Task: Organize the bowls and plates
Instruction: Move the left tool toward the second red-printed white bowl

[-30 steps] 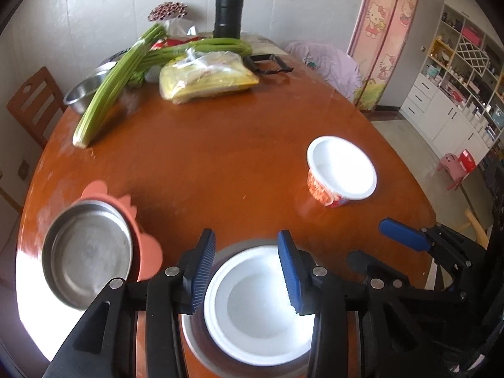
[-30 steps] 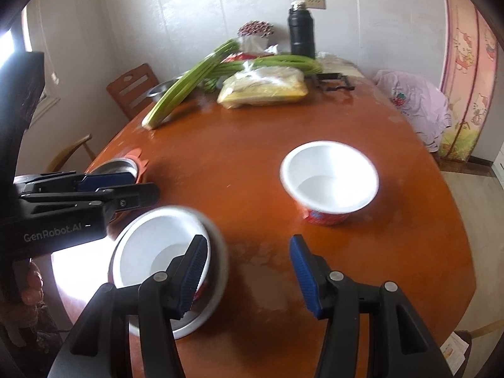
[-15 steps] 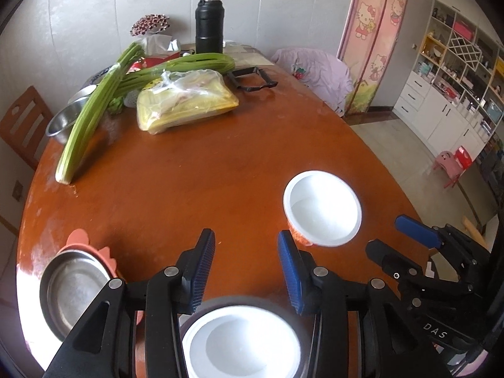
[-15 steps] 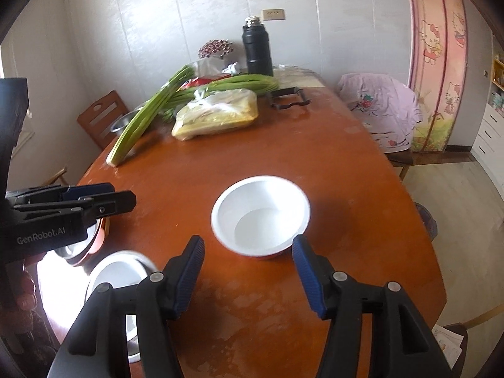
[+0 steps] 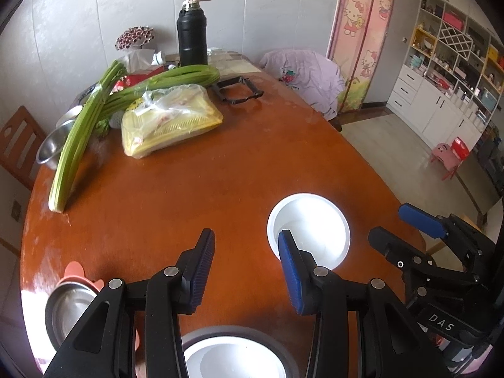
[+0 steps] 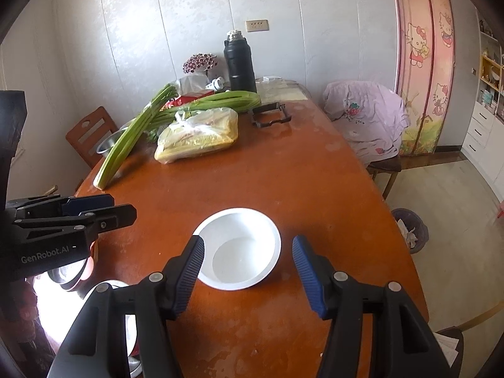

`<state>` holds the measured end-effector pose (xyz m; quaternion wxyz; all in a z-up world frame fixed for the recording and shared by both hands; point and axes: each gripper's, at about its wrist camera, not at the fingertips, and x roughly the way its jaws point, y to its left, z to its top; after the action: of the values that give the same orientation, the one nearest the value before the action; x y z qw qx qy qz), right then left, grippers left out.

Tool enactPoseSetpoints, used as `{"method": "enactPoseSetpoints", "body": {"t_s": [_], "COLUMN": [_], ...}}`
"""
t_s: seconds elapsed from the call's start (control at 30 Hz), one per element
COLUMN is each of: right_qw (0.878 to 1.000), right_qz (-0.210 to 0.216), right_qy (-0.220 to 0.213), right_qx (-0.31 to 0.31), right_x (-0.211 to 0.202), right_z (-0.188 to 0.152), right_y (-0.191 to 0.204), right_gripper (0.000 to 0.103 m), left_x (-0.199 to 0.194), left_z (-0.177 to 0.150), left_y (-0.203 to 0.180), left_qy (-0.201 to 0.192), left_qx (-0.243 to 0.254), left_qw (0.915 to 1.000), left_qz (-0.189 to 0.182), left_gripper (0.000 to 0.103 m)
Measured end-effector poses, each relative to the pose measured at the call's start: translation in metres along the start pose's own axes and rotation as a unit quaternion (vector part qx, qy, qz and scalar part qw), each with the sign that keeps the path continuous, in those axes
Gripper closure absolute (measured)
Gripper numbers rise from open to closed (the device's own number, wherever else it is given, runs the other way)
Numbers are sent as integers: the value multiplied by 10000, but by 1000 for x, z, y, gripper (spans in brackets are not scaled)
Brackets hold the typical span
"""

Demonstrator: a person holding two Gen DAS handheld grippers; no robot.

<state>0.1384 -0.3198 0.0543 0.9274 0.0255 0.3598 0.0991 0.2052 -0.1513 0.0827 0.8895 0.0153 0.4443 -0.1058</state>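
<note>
A white bowl (image 6: pixel 239 249) with a red printed side stands alone on the orange-brown table (image 6: pixel 283 173). It shows between the fingertips of my right gripper (image 6: pixel 249 264), which hangs open above it without touching. My left gripper (image 5: pixel 247 267) is open too, with only bare table between its fingers. At that view's bottom edge a second white bowl (image 5: pixel 233 359) sits inside a grey steel plate (image 5: pixel 201 335). A steel bowl (image 5: pixel 67 308) rests on a pink plate (image 5: pixel 74 271) at the lower left. Each gripper shows in the other's view: the right gripper (image 5: pixel 401 230), the left gripper (image 6: pixel 123 209).
At the far end lie celery stalks (image 5: pixel 82 138), a bagged yellow pack (image 5: pixel 170 119), a black flask (image 5: pixel 192 37), a black frame (image 5: pixel 237 89) and a steel basin (image 5: pixel 53 148). Wooden chairs stand left; a chair with pink cloth (image 6: pixel 365 116) stands right. The table edge curves close on the right.
Both grippers have risen and drawn back. The bowl in the steel plate slid to the bottom of the left view. The lone white bowl came between the right fingertips in its view.
</note>
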Motion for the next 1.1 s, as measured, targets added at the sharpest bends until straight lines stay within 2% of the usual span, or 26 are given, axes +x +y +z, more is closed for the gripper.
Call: {"method": "enactPoseSetpoints", "body": {"t_s": [0.33, 0.9, 1.1], "right_qw": [9999, 9973, 9959], "right_qz": [-54, -115, -68], "right_qy": [21, 625, 814], "right_qx": [133, 364, 382], "right_x": [7, 63, 83], "right_z": [10, -9, -15], "right_y": [-11, -33, -34], "right_gripper": [43, 43, 43], "left_x": [15, 88, 108], "left_z": [10, 8, 9], "left_y": [-7, -15, -22], "left_qy": [87, 871, 1019], "left_qx": [68, -115, -50], "left_qw": [9999, 9961, 9948], "left_qz": [38, -55, -45], "left_gripper": [55, 55, 55]}}
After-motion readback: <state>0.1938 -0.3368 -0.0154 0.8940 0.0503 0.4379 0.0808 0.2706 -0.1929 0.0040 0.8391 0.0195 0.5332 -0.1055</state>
